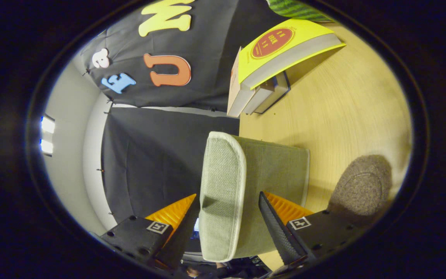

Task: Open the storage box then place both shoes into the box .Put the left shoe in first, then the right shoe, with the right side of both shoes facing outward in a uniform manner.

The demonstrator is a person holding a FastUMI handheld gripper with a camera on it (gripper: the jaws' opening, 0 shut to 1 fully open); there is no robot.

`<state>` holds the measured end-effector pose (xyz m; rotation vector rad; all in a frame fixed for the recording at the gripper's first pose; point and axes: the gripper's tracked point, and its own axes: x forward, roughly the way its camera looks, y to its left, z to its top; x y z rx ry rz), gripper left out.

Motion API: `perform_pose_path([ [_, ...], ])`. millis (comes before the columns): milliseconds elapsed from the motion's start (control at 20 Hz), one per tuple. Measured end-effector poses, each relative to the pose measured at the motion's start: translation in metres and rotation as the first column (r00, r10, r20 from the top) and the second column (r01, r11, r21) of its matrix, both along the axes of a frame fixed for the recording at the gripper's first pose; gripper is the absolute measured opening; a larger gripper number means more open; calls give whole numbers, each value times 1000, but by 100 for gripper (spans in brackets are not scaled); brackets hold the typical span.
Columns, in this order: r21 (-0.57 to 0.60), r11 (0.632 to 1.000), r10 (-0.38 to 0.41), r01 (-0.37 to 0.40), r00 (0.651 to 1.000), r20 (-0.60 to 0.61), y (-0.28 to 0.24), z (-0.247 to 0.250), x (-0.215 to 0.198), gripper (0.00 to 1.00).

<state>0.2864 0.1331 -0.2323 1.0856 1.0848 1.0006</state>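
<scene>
Hand-held gripper [227, 228]: two fingers [277, 228], each tapering to narrow tip. Inner face of one finger ribbed with fine cross-grooves. Ridged wedge-shaped panel behind each finger. Each finger seated on blocky dark mount [134, 234]. Round screw holes along mount edges. One small square fiducial marker [158, 227] on each mount, white with black pattern. No cables visible.
</scene>
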Motion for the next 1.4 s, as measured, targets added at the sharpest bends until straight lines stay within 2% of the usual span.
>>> perform_pose_path([
  [50,17,1000,-5,5,1000,-4,-2,3,2,93],
  [100,31,999,-11,11,1000,-6,-4,8,3,80],
  [200,31,999,-10,9,1000,5,-6,11,1,71],
  [600,47,999,21,-22,1000,4,-8,17,-3,45],
  [750,94,995,39,-43,999,36,-8,34,-9,31],
  [800,104,994,40,-45,998,44,-9,39,-10,23],
  [950,84,995,49,-54,997,58,-5,45,-10,19],
  [1050,56,997,58,-61,997,55,-3,47,-12,8],
  [1100,49,997,60,-62,997,56,-2,50,-15,6],
  [1400,71,997,27,-34,995,99,6,101,-24,6],
])
